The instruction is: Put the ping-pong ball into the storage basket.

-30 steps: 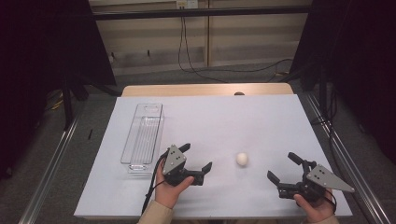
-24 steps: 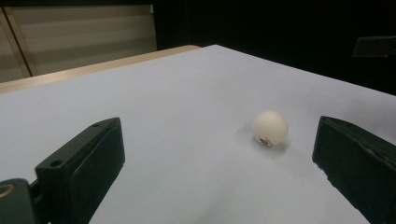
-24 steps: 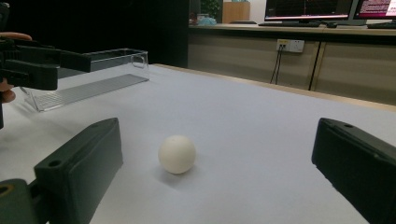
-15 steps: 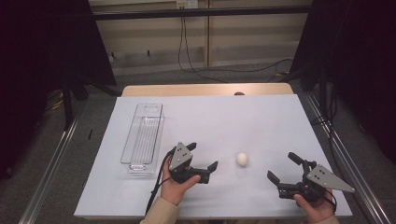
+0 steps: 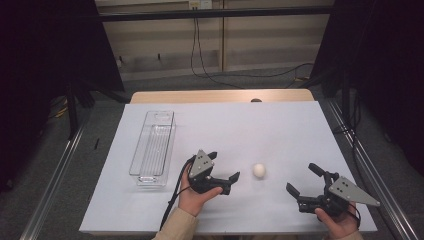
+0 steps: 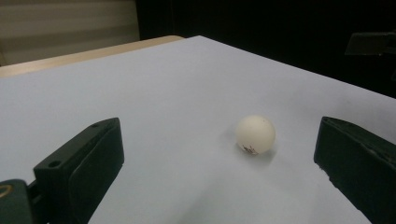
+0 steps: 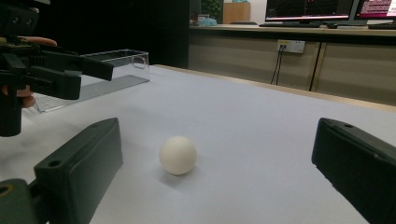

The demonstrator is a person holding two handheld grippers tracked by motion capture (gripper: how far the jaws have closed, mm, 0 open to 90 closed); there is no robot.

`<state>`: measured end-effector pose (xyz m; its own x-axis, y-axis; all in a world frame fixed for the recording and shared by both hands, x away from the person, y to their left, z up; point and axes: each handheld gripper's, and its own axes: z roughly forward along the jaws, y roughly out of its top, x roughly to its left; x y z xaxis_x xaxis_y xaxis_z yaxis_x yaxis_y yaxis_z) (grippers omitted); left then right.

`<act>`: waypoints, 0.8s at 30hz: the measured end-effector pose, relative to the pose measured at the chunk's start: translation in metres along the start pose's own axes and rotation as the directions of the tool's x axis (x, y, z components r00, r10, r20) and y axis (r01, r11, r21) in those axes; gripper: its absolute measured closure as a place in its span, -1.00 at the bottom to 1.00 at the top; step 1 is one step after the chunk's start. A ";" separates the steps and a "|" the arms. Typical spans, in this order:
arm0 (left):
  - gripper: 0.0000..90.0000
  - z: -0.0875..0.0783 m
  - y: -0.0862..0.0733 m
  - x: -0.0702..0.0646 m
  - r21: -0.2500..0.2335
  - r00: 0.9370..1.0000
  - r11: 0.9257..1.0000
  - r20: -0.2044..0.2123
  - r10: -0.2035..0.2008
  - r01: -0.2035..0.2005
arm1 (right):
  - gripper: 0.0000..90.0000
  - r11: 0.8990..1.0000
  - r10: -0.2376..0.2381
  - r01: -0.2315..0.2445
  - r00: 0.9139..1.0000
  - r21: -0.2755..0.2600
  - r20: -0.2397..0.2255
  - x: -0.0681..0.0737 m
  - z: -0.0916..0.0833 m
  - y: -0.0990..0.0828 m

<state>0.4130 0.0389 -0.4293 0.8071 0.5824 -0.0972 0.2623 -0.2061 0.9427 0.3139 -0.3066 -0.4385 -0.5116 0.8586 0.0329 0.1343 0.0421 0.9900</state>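
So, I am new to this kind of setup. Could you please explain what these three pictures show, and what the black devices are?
A person sits at a table covered in white and holds a hand tool in each hand. Each tool ends in a two-jaw claw: the left claw and the right claw. Both are open and hold nothing. One picture comes from a camera above the table. The other two come from small cameras riding on each tool, looking out between its black jaws. On the table lie a small white ball between the claws and a clear plastic tray at the left.

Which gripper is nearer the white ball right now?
Left. The left gripper sits just beside the white ball, jaws open toward it; the right gripper, also open, is farther off on the other side.
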 end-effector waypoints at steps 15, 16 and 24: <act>-0.96 0.012 0.006 -0.002 0.032 1.000 0.999 -0.001 -0.003 0.003 | -0.97 1.000 0.007 -0.007 1.000 -0.001 0.006 0.000 0.001 0.000; -0.96 0.013 0.006 -0.002 0.040 1.000 0.999 0.000 -0.003 0.003 | -0.97 1.000 0.008 -0.008 1.000 -0.001 0.005 0.000 0.001 0.000; -0.96 0.021 0.008 -0.005 0.045 1.000 0.999 0.009 -0.011 0.011 | -0.97 1.000 0.007 -0.007 1.000 -0.002 0.004 0.000 0.001 0.000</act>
<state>0.4217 0.0180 -0.4283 0.8086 0.5779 -0.1107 0.2949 -0.2352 0.9262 0.3146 -0.3061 -0.4388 -0.5072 0.8609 0.0388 0.1360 0.0355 0.9901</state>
